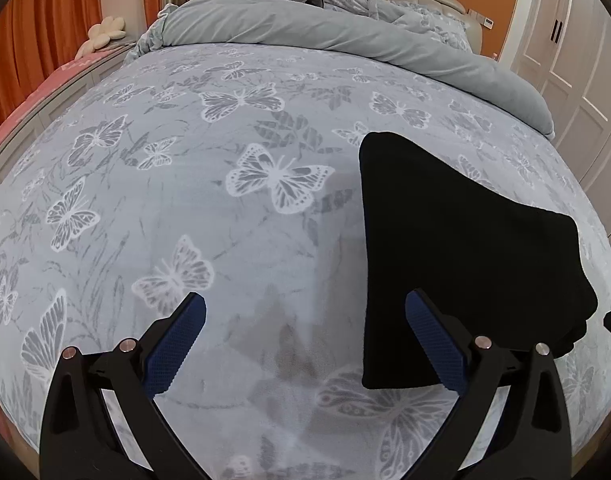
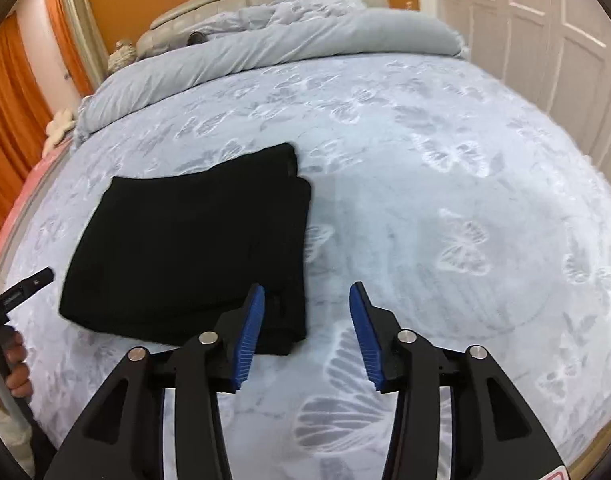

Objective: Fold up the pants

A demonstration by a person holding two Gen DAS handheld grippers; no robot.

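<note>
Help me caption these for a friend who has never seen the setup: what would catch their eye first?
The black pants, folded into a compact rectangle, stand out on the pale butterfly-print bedspread. Both tools hover open and empty: the left tool with the pants on its right, the right tool with them on its left. Behind, a rolled grey duvet lies across the head of the bed.

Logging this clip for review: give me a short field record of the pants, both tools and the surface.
pants: black pants, folded into a compact rectangle, flat on the bed
left tool: left tool, open, empty, beside the pants
right tool: right tool, open, empty, at the pants' near corner
surface: butterfly-print bedspread
background: grey duvet bunched near the headboard
task state: fold looks complete
</note>
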